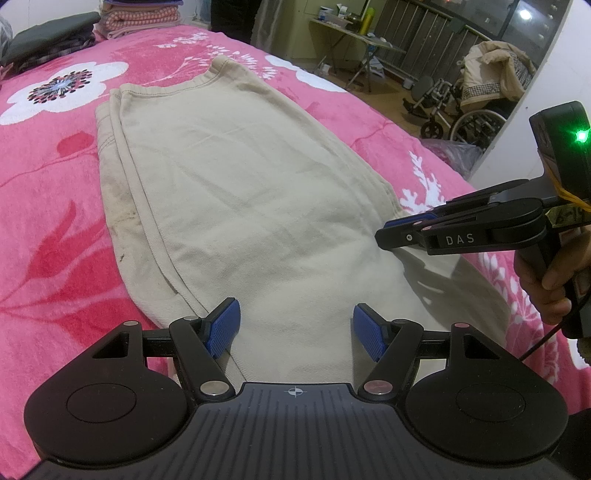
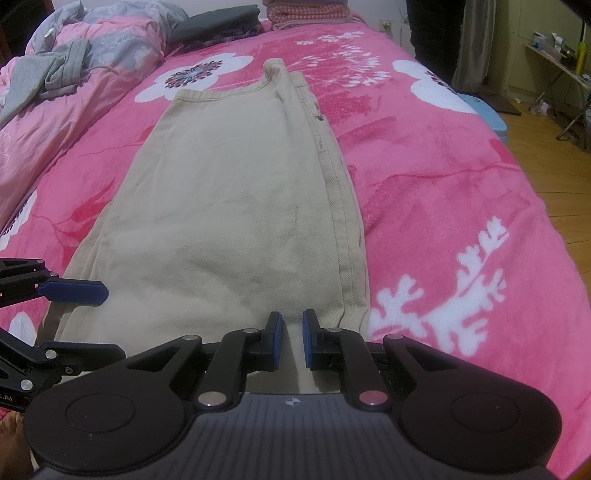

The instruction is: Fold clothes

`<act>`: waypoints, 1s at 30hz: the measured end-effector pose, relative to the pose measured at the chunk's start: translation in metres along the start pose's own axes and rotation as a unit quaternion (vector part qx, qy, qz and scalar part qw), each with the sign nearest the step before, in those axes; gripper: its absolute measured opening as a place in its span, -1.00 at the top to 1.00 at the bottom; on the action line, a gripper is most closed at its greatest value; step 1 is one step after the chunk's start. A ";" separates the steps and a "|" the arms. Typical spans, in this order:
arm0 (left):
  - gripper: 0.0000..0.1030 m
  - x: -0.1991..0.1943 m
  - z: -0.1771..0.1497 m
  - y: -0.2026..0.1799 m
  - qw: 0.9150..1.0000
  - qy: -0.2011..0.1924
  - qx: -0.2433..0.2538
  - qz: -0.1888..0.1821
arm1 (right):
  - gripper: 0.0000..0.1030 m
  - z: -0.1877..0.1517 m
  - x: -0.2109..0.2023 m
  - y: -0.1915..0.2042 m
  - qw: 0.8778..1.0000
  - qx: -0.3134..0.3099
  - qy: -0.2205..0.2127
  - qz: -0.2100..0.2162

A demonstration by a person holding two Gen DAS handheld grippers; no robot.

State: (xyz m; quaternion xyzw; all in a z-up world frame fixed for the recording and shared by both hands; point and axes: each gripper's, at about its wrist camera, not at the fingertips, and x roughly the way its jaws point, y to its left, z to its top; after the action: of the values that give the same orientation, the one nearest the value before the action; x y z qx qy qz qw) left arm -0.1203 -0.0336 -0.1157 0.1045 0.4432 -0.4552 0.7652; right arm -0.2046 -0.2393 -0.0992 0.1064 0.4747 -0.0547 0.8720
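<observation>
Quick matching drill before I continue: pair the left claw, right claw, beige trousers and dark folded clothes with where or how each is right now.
Things:
1. left claw
2. right claw
3. long beige cotton trousers
4. dark grey folded clothes

States:
A. stacked at the far end of the bed
B. pads wide apart above the fabric
C. pads nearly together
D. laid flat lengthwise on the pink flowered blanket

Pairs: 1-B, 2-C, 3-D, 4-A

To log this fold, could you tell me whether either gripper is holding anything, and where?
Nothing appears held: the left gripper gapes over the trousers, and the right gripper shows an empty gap.
</observation>
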 end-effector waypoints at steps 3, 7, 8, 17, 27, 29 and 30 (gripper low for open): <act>-0.33 0.000 0.000 0.000 1.000 0.000 0.000 0.000 | 0.75 0.000 0.000 0.000 1.000 0.000 0.000 0.000; -0.33 0.000 0.000 0.000 1.000 0.000 0.000 0.000 | 0.76 0.000 0.000 0.000 1.000 0.000 0.000 0.001; -0.33 0.000 0.000 0.000 1.000 0.000 0.000 0.000 | 0.76 0.000 0.000 0.000 1.000 0.000 0.000 0.001; -0.33 0.000 0.000 0.001 1.000 0.000 0.000 0.000 | 0.76 0.000 0.000 -0.001 1.000 0.000 -0.001 0.002; -0.33 0.001 0.000 0.001 1.000 -0.001 0.000 0.000 | 0.76 -0.001 0.000 -0.002 1.000 0.000 -0.002 0.004; -0.33 0.000 -0.001 0.001 1.000 -0.002 0.002 -0.002 | 0.76 -0.001 0.000 -0.002 1.000 0.000 -0.001 0.004; -0.33 -0.001 0.000 0.002 1.000 -0.004 0.001 -0.004 | 0.76 0.000 0.000 -0.002 1.000 0.000 -0.001 0.005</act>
State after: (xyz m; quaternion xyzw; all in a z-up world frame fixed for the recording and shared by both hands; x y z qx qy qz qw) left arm -0.1194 -0.0319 -0.1155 0.1020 0.4401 -0.4588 0.7651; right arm -0.2049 -0.2411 -0.0999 0.1082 0.4737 -0.0505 0.8725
